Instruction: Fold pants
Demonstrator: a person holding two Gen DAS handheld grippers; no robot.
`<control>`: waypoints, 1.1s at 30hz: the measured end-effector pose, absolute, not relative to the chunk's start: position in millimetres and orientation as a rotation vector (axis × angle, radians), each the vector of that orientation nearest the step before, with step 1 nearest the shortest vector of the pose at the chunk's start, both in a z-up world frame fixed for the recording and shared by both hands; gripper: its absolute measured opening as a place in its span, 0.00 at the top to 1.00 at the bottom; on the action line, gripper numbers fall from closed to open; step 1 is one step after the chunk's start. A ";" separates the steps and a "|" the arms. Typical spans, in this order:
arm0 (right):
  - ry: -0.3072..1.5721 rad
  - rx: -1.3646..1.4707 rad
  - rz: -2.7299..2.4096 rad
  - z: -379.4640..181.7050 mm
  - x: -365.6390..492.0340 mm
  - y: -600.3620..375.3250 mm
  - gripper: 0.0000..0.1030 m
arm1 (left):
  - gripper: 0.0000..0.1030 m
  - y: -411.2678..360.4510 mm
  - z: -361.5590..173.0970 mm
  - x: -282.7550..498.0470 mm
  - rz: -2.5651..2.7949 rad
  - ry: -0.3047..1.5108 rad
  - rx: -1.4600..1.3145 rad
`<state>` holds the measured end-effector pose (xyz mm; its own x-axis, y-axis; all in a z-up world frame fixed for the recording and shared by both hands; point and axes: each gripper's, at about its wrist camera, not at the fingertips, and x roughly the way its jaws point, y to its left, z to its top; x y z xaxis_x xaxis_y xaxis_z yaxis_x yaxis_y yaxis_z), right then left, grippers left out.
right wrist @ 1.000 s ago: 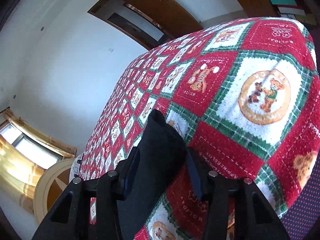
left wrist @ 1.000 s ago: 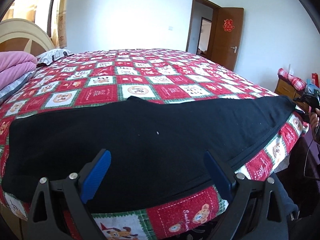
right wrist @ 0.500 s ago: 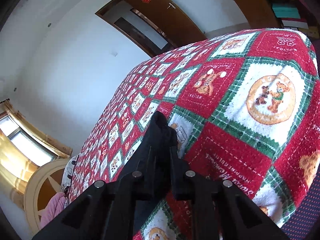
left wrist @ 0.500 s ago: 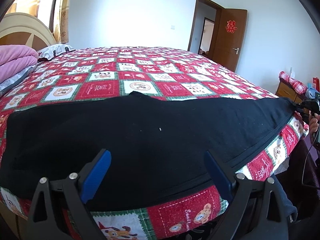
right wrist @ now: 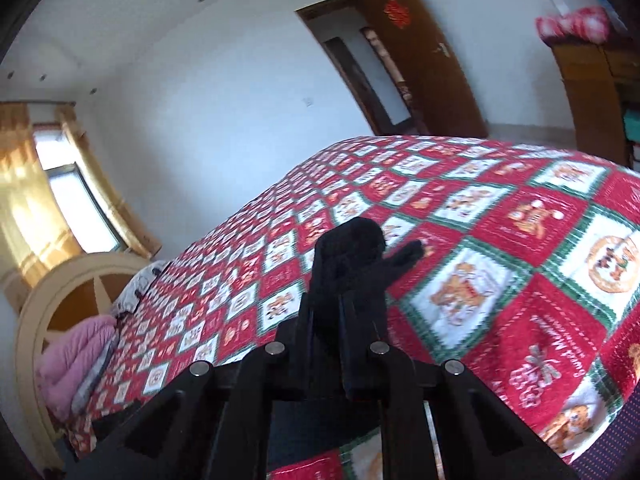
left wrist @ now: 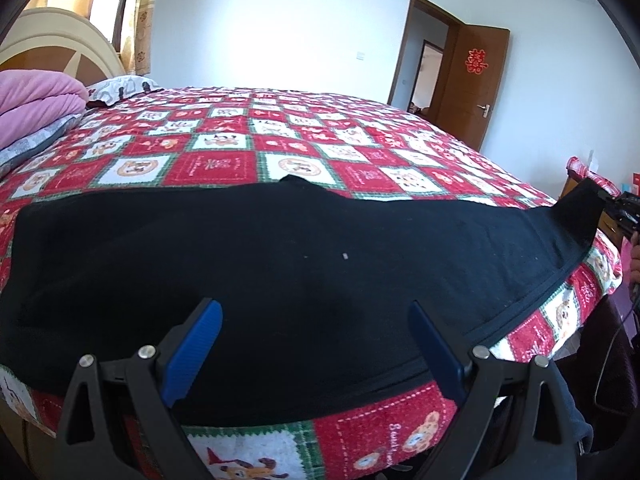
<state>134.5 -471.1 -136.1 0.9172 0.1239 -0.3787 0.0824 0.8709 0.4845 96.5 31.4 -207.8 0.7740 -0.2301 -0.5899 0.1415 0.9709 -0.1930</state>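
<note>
Black pants lie flat and stretched along the near edge of the bed. My left gripper is open with its blue pads over the near middle of the pants, holding nothing. My right gripper is shut on the end of the pants, with a bunch of black cloth sticking up past the fingers. In the left wrist view that end is lifted off the bed at the far right, where the right gripper shows.
The bed has a red, white and green bear-patterned cover. Folded pink bedding and a pillow lie by the headboard at the left. A brown door stands open at the back right, and a wooden cabinet is beside the bed.
My right gripper closed on the end of the pants and lifted it off the bed. My left gripper stayed open over the pants.
</note>
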 end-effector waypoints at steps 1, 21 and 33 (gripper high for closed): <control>0.412 0.494 0.042 -134.0 135.3 -462.0 0.89 | 0.06 32.8 -209.8 98.2 -0.191 0.664 -0.142; 0.552 0.154 0.345 -153.8 145.9 -268.8 0.90 | 0.06 34.3 -216.5 101.4 -0.186 0.682 -0.145; 0.604 0.033 0.388 -179.8 150.9 -207.4 0.90 | 0.06 34.5 -217.1 101.4 -0.187 0.682 -0.145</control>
